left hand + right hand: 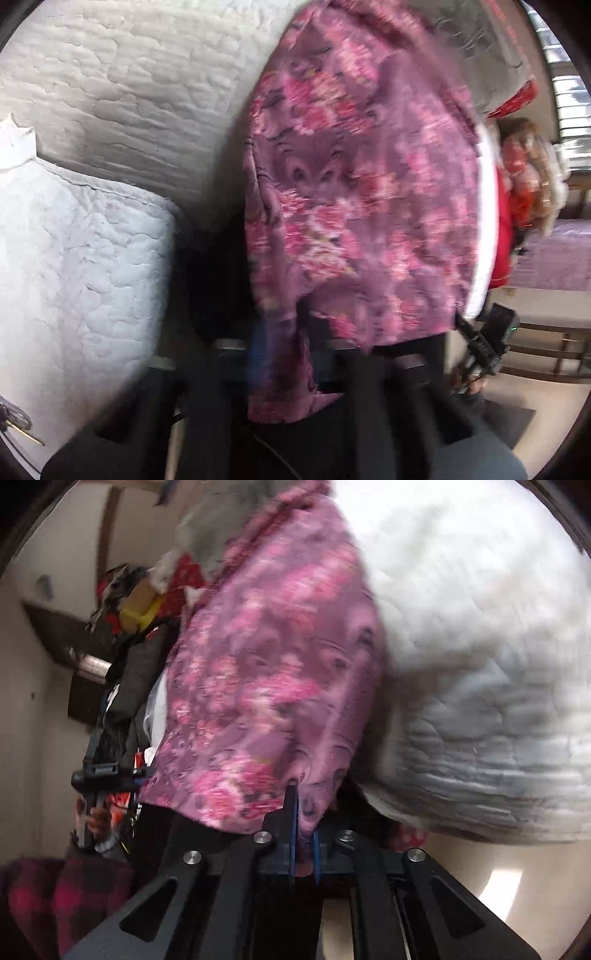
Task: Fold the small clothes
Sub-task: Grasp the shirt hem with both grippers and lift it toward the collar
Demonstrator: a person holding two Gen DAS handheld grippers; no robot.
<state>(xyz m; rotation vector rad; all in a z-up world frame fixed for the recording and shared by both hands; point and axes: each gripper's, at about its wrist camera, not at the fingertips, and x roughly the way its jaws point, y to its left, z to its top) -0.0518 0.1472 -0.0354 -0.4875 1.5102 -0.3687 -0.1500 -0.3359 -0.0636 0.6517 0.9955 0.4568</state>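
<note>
A: Item one. Purple and pink floral fleece garment (362, 192). Location?

B: Hanging ahead of both tools, off the bed. Left tool (284, 350) closed on one bottom edge; the cloth drapes over its fingers, blurred. Right tool (303, 834) closed on another edge, a fold pinched between its blue pads (292, 823).

A: Reason for the hold?

B: Judged: two pinches on one edge let the piece hang flat and spread before it is laid down for a fold. No fold made yet.

A: Item two, surroundings.

B: White quilted bedcover (122, 92), beyond the left tool and to its left; seen also from the right tool, beyond and to its right. A folded part of the same quilt (81, 266) lies near the left tool's left side. Heap of mixed clothes, red and orange (524, 173), far to the right of the left tool. Red and black plaid cloth (62, 897), low to the right tool's left.

A: Obstructions?

B: The garment itself blocks most of both views. Quilt ridges may snag a flat lay. The opposite tool shows at each view's side, close by.
</note>
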